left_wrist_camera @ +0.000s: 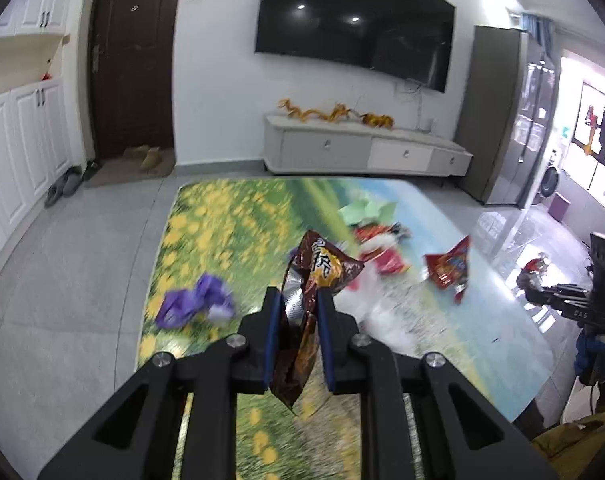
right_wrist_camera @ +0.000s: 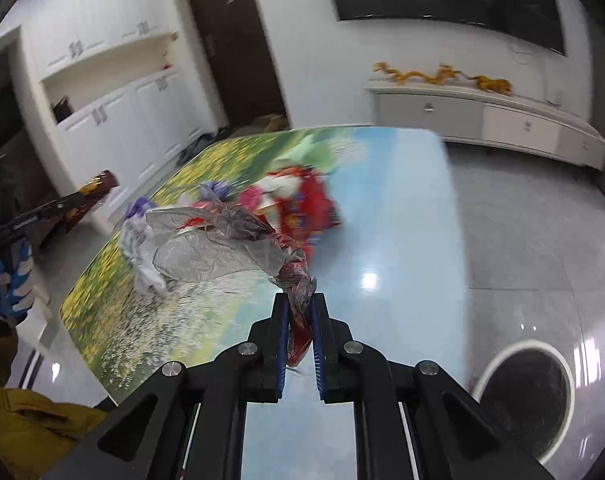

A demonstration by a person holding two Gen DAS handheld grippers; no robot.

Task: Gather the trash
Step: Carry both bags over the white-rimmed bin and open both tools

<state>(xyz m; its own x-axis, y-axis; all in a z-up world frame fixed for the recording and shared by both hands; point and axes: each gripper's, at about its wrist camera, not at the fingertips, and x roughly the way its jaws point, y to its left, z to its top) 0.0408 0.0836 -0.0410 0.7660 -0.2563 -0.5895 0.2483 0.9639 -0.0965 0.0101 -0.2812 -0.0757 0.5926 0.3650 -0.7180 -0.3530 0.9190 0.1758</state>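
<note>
My left gripper point(left_wrist_camera: 298, 296) is shut on a brown snack bag point(left_wrist_camera: 322, 268) and holds it above the flower-print table point(left_wrist_camera: 230, 224). It also shows at the left of the right wrist view point(right_wrist_camera: 68, 204) with the brown bag point(right_wrist_camera: 98, 184). My right gripper point(right_wrist_camera: 300, 300) is shut on a clear plastic bag point(right_wrist_camera: 218, 244) with a red wrapper bunched in it. On the table lie a purple wrapper point(left_wrist_camera: 194, 300), red wrappers point(left_wrist_camera: 448, 268), a green paper point(left_wrist_camera: 362, 210) and white plastic. The right gripper shows at the right edge of the left wrist view point(left_wrist_camera: 562, 300).
A round bin with a white rim point(right_wrist_camera: 522, 392) stands on the glossy floor right of the table. A white TV cabinet point(left_wrist_camera: 362, 148) and wall TV point(left_wrist_camera: 354, 20) are behind. A brown door point(left_wrist_camera: 130, 60) and white cupboards point(left_wrist_camera: 22, 152) are at the left.
</note>
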